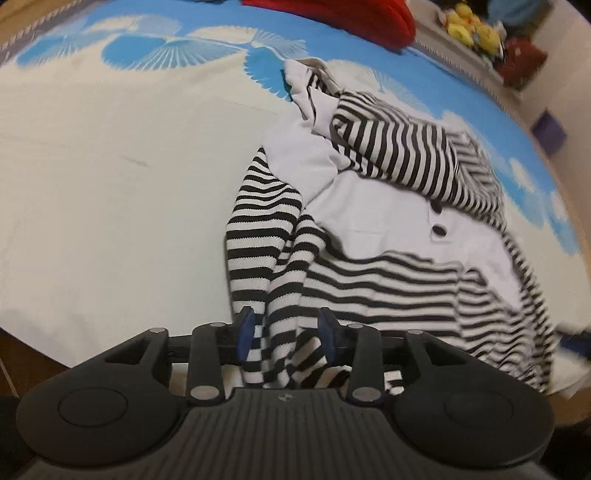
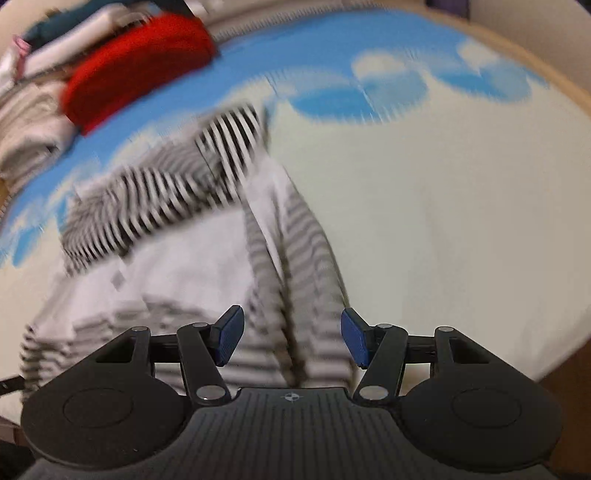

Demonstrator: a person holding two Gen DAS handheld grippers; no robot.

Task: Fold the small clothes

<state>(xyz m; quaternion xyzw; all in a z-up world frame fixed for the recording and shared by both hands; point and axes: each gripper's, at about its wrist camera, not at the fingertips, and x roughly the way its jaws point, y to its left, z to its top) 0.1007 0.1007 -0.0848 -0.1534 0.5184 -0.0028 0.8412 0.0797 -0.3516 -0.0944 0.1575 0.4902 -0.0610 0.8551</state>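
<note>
A black-and-white striped top (image 1: 388, 221) with a plain white panel and dark buttons (image 1: 439, 229) lies crumpled on the bed. One striped sleeve (image 1: 258, 240) runs down towards me and passes between the blue pads of my left gripper (image 1: 286, 334). The pads stand apart with slack cloth between them and do not press on it. In the blurred right wrist view the same top (image 2: 184, 258) lies spread under my right gripper (image 2: 291, 336). Its jaws stand wide apart over a striped fold and grip nothing.
The bedsheet (image 1: 110, 184) is cream with blue fan prints. A red garment (image 1: 351, 18) lies at the far edge, beside a pile of folded clothes (image 2: 44, 110). Yellow soft toys (image 1: 469, 27) sit on a ledge beyond. The bed's near edge (image 2: 535, 369) drops to a brown floor.
</note>
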